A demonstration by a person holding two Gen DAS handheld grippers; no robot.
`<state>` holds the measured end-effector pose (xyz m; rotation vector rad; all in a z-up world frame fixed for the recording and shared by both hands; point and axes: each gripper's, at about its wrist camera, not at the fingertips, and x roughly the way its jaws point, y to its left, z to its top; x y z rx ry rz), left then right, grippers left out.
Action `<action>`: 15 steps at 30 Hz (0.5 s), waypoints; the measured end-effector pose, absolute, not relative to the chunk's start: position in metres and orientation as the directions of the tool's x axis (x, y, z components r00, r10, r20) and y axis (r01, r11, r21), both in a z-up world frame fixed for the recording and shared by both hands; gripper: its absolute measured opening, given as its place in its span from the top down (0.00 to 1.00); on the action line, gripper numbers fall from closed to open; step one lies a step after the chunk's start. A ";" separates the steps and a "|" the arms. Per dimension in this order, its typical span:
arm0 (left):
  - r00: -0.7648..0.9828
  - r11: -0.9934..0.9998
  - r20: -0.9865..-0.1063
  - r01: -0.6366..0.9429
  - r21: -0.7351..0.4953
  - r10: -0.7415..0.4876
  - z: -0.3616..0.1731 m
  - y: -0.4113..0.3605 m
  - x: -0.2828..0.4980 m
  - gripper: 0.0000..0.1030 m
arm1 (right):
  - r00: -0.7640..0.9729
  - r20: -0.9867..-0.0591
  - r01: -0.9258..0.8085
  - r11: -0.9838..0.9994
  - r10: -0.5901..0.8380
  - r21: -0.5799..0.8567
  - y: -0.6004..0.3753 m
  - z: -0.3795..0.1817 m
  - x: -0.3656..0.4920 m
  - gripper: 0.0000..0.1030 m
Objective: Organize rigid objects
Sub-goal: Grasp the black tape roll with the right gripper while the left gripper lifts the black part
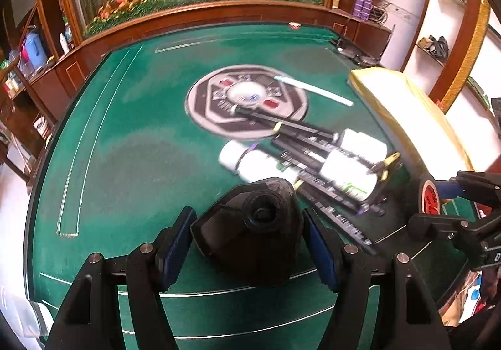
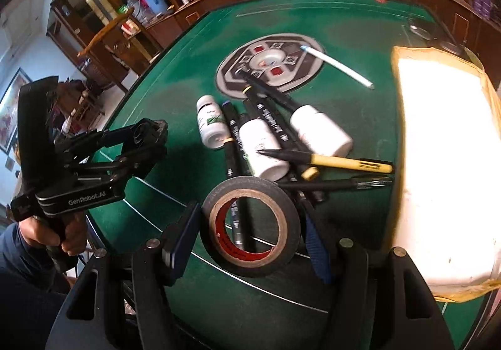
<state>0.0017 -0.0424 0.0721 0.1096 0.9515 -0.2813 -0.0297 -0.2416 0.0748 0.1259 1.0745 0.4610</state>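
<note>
Big green table [image 2: 150, 118] w/ a white foam box [image 2: 447, 162] at its right edge; pile of pens and white bottles [image 2: 266, 143] sits beside the box. Left gripper [image 1: 247, 243] is clamped on a black lumpy object [image 1: 250, 224], right gripper [image 2: 250, 240] pinches a black tape roll [image 2: 250, 224]. Risk: tape is gripped across its rim, so it could twist out & drop onto the pens, scattering them.

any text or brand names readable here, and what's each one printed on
"GenRobot.AI": white letters on the black body of the left tongs.
Red inner core of the black tape roll held in the right tongs: print too blurred to read.
Black pens: white print, unreadable.
White bottles: green labels, unreadable.
Yellow pen: dark print, unreadable.
</note>
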 end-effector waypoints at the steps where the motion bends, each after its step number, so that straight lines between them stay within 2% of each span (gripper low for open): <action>1: 0.551 0.957 -0.812 0.288 -0.031 -0.192 0.075 -0.046 0.001 0.30 | 0.398 -0.816 -0.295 0.901 0.420 0.319 -0.246 0.076 -0.029 0.39; 15: 0.533 0.911 -0.785 0.402 -0.095 -0.317 0.114 -0.154 0.011 0.30 | 0.474 -0.810 -0.135 0.938 0.344 0.319 -0.363 0.100 -0.025 0.39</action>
